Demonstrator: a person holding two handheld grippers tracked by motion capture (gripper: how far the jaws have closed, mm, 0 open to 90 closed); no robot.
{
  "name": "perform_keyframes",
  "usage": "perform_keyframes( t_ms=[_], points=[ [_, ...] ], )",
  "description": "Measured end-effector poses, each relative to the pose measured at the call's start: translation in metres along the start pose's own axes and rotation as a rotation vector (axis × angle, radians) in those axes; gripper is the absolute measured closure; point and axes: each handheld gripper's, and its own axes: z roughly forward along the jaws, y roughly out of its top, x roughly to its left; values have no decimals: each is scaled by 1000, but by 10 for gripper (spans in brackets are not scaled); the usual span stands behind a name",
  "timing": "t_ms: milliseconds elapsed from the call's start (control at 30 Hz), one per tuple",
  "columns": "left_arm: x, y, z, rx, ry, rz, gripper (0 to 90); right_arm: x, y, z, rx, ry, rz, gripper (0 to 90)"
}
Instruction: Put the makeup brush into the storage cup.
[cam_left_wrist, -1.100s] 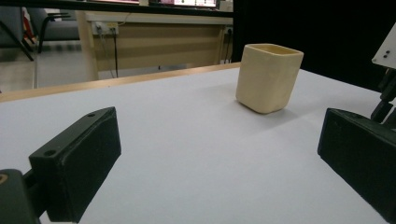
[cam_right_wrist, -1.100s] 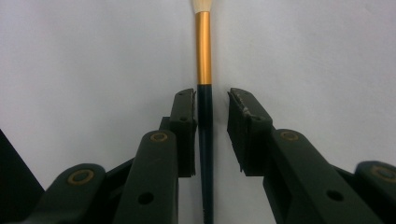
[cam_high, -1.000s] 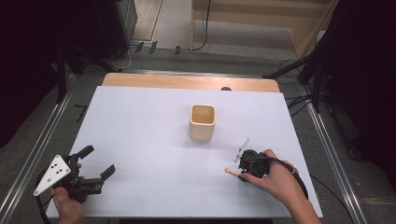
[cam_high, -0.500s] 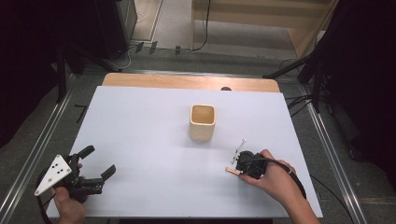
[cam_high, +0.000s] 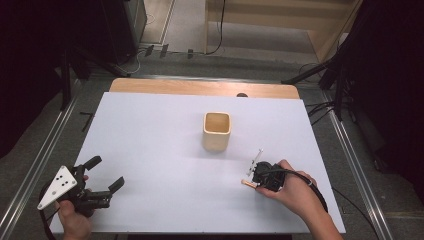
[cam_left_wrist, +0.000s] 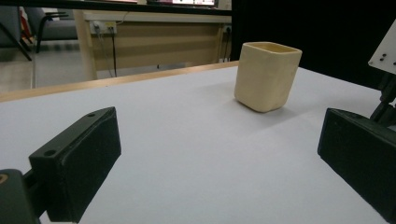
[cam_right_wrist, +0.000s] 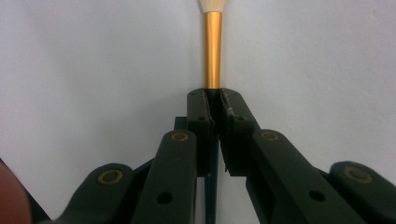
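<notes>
- Right gripper (cam_right_wrist: 214, 100) at about five o'clock on the white table (cam_high: 150, 130), jaws clamped on a brush (cam_right_wrist: 213, 51): dark handle between the pads, gold collar and pale bristles pointing to twelve in the right gripper view.
- Left gripper (cam_high: 102, 176) at seven o'clock, jaws spread wide, nothing between.
- Cream cup (cam_high: 217, 131) upright near the table's centre, well apart from both.

Right tongs (cam_right_wrist: 214, 100) clamped on brush (cam_right_wrist: 213, 46)
</notes>
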Motion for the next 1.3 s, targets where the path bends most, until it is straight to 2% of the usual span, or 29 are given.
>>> perform_keyframes(
  t_ms=[200, 300, 633, 667, 900, 1133, 1267, 1300],
  points=[
    [1, 0, 0, -1, 1, 1, 2, 1, 1, -1, 8, -13, -13, 848],
    [1, 0, -1, -2, 3, 0, 2, 1, 2, -2, -10, -14, -10, 848],
    [2, 0, -1, -3, 5, 1, 2, 0, 4, -19, -125, 4, 5, 849],
    [2, 0, -1, -3, 5, 3, 2, 0, 4, -21, -152, 9, 1, 848],
    [1, 0, -1, -2, 3, 1, 2, 0, 6, -26, -209, 24, -3, 849],
    [1, 0, -1, -2, 3, 0, 2, -1, 5, -36, -299, 50, 7, 849],
    [1, 0, -1, -2, 2, 0, 2, -2, 4, -43, -379, 70, 11, 848],
    [1, 0, -1, -1, 2, 1, 2, -2, 4, -43, -379, 70, 11, 848]
  ],
)
